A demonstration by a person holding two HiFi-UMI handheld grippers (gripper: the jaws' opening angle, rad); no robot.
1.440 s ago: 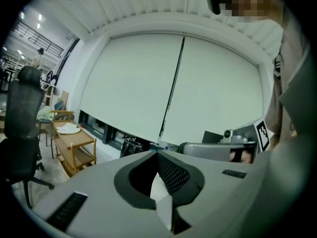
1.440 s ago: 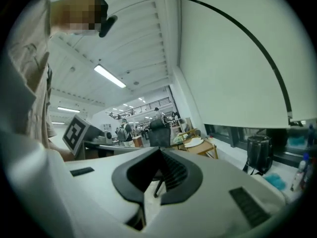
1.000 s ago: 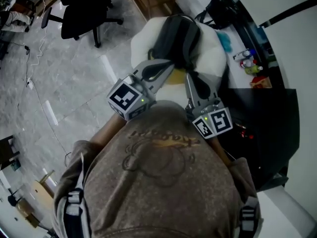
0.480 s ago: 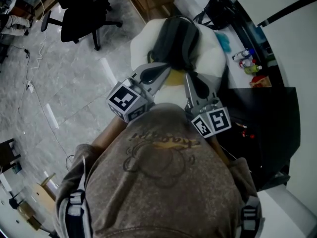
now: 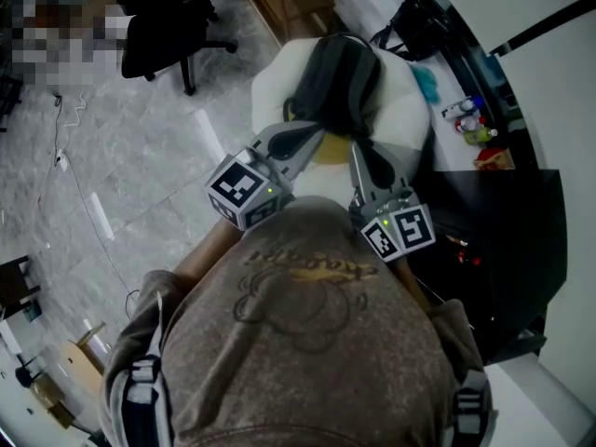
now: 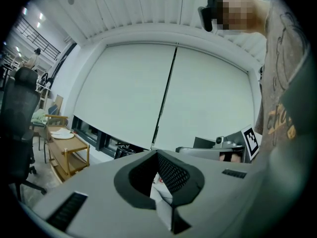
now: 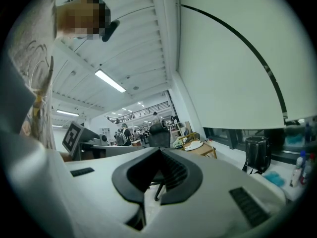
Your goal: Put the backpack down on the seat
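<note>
The dark backpack (image 5: pixel 337 77) is lying on top of the soft white seat (image 5: pixel 270 87). The left claw (image 5: pixel 315 131) and the right claw (image 5: pixel 355 149) are hanging by the near edge of the seat, close to the person's chest. Both are squeezed tight shut and holding nothing. I think the putting-down part is done. Next, the claws only need pulling away without catching a strap.

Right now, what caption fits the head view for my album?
Shut, the left gripper and right gripper point at the grey backpack on the white seat.
</note>
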